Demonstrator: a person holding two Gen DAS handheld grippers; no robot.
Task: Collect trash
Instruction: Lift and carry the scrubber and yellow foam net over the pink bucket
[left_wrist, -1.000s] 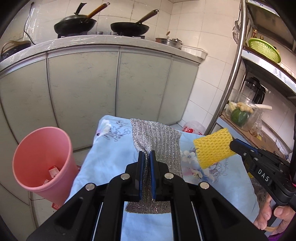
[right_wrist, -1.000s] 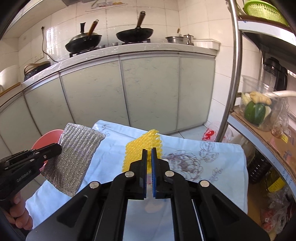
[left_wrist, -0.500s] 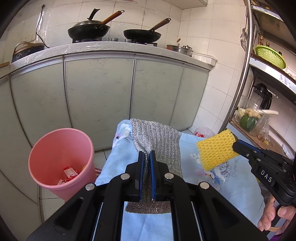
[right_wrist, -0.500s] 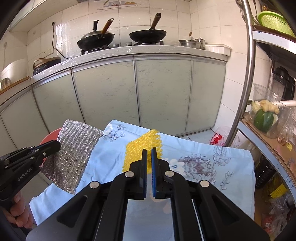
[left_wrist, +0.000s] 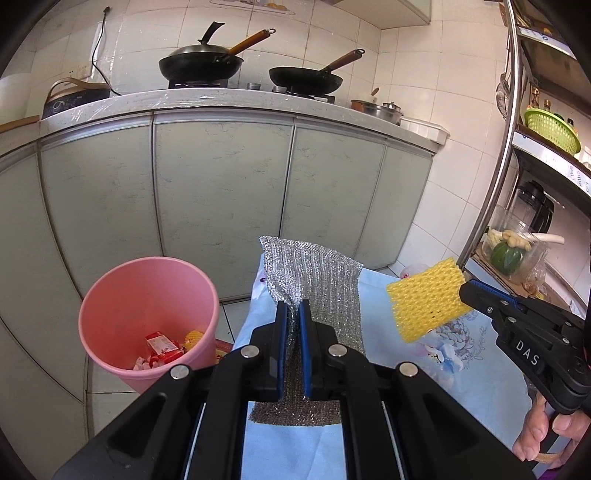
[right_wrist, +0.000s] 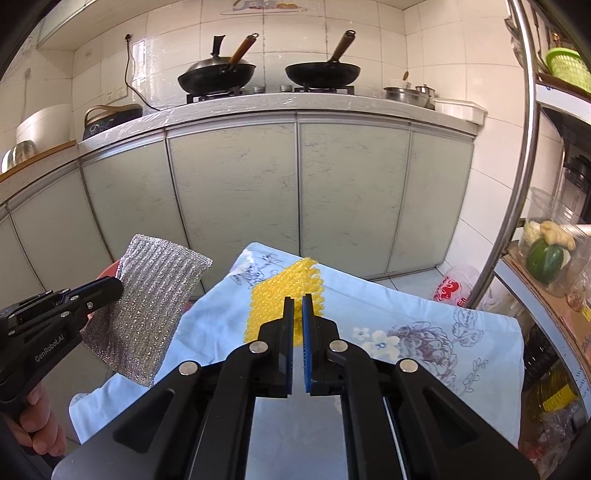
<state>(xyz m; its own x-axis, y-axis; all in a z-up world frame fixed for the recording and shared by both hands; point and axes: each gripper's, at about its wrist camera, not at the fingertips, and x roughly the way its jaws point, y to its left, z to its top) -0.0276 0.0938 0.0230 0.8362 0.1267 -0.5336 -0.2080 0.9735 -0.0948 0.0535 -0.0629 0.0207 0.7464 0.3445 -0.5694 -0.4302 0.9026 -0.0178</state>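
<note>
Trash was held clear of the table in both grippers: the silver mesh (left_wrist: 314, 280) was pinched in the closed left gripper (left_wrist: 290, 332), and the yellow foam net (right_wrist: 284, 295) was clamped in the closed right gripper (right_wrist: 297, 325). Over the last second both pieces had been carried sideways off the blue cloth (left_wrist: 480, 369) toward the pink bin (left_wrist: 147, 314), which was now seen fuller in the left view, with wrappers already inside. Release over the bin was judged to be the step left.
</note>
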